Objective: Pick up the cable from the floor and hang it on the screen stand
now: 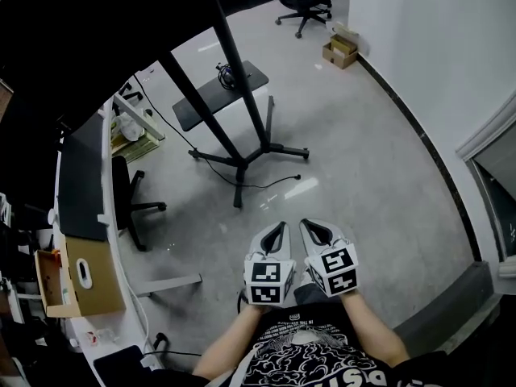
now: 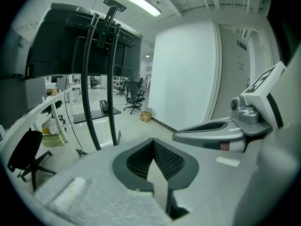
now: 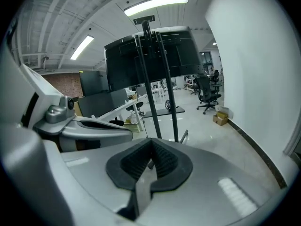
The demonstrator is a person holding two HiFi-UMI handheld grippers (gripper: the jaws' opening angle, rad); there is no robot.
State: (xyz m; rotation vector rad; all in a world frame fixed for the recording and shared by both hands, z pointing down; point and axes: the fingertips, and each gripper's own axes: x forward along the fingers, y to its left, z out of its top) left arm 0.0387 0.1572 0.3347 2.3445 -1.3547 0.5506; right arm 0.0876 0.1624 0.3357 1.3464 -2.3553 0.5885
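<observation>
Black cable point(image 1: 270, 186) on floor by stand point(image 1: 242, 163), untouched. Left gripper point(image 1: 276, 230) and right gripper point(image 1: 314, 229) clenched, empty, well apart from it. Pickup, hanging both left.

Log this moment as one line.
left gripper: jaws shut, empty | right gripper: jaws shut, empty | cable: on floor by screen stand | pickup: not yet

No legible txt; shirt point(image 1: 310, 351) print cut off
</observation>
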